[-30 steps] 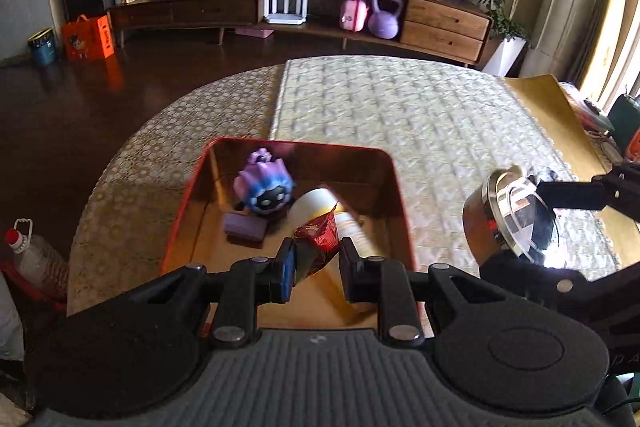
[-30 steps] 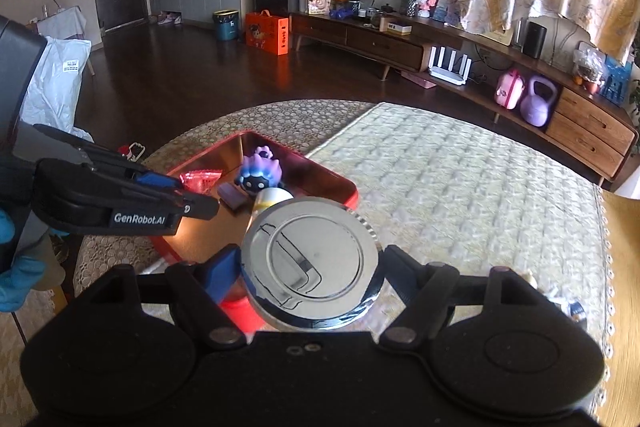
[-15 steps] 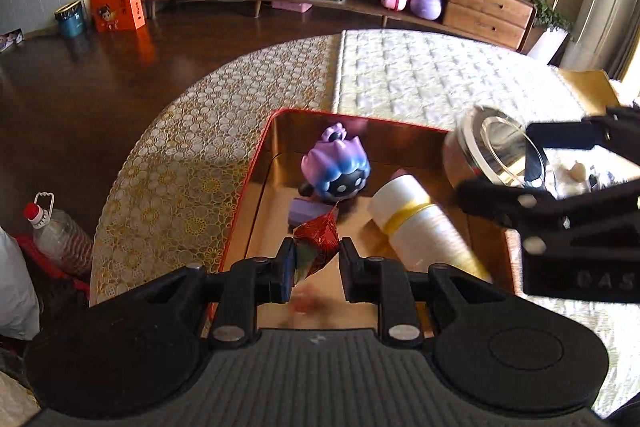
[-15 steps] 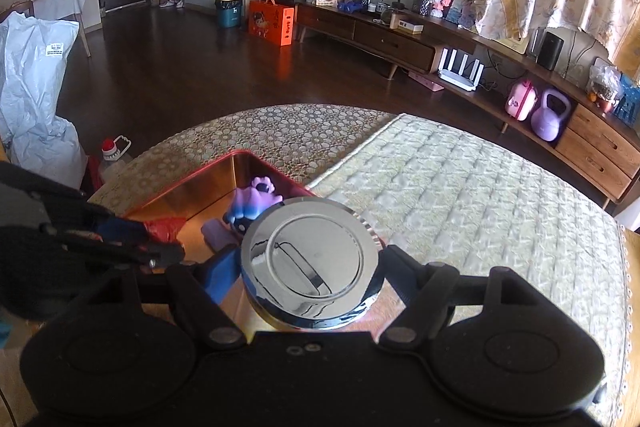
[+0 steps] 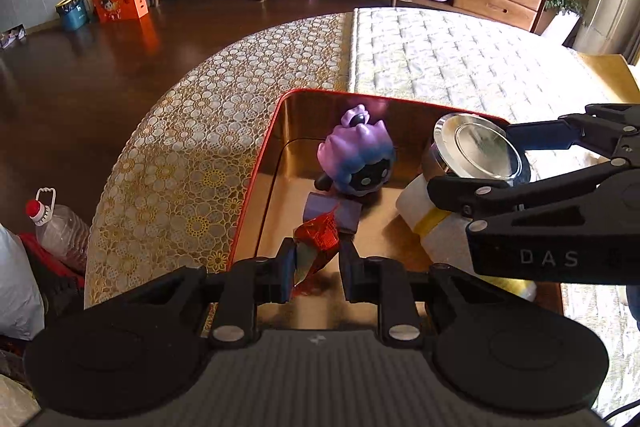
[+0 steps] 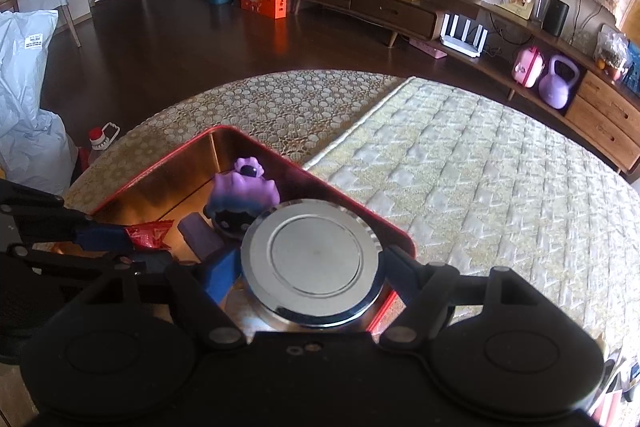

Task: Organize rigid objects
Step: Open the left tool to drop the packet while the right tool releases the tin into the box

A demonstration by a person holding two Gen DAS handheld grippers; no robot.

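Left gripper: over near end of tin; fingers close on red foil packet, contact on the left finger only, gap on the right; grip looks loose, cannot tell if truly pinched.
Right gripper: fingers spread wide, clamped on both sides of steel canister, flat shiny face toward camera; held above right side of tin, over the white bottle.
Tin: red outside, gold inside, on lace cloth at table edge; quilted mat just beyond.
Inside tin: purple toy toward far wall, upright; small purple block touching toy's front; white bottle with yellow band lying on its side, right half.
Risk, packet: thin, crinkly foil, one-sided contact; likely to slip out early or cling to finger on release.
Risk, canister: smooth round metal, held by its rim; may roll between fingers or drop hard onto bottle, then tip toward toy.
Risk, crowding: both grippers near each other over one tin; a clash could knock either load loose.
Risk, tin: sits near table edge; a hard bump might shove it.
Count: tins 1; canisters 1; packets 1; toys 1; blocks 1; bottles in tin 1; grippers 2.
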